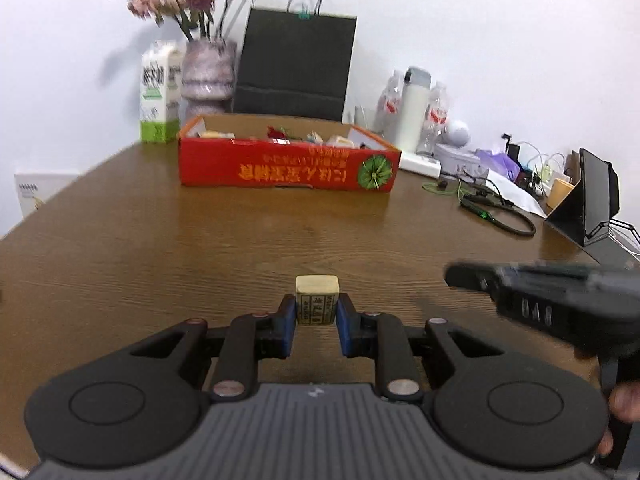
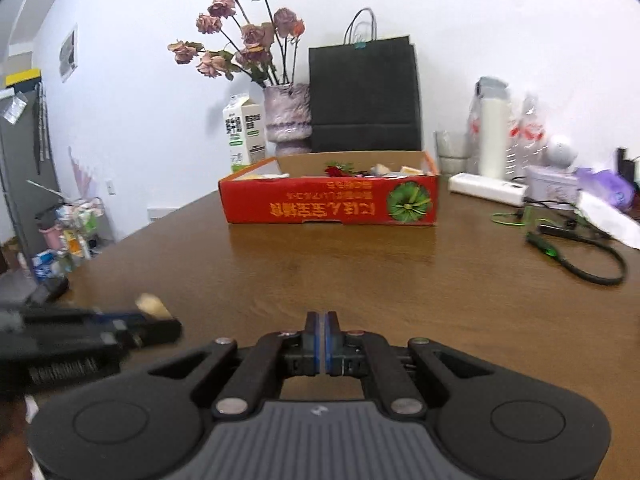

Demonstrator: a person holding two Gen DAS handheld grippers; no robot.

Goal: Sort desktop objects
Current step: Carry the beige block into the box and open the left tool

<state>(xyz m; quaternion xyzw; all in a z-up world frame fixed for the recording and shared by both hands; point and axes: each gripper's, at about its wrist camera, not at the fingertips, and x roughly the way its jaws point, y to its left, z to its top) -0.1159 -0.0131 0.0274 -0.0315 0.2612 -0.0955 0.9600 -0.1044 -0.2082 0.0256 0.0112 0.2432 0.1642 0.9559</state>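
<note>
Left claw [image 1: 317, 312] clamps a small cream block [image 1: 317, 299] above the tabletop [image 1: 160, 240].
The right claw [image 2: 325, 330] has its pads pressed together with nothing between them, low over the wood. A red box [image 1: 288, 168] holding small items sits well beyond, mid-tabletop.

You see two grippers: the left gripper [image 1: 317, 312] and the right gripper [image 2: 321, 338]. Between the left fingers is one small block [image 1: 317, 299]. Ahead of both tools is one red box [image 1: 288, 160], and behind it one milk carton [image 1: 159, 98], one vase [image 1: 208, 74] and one black paper bag [image 1: 296, 62].
</note>
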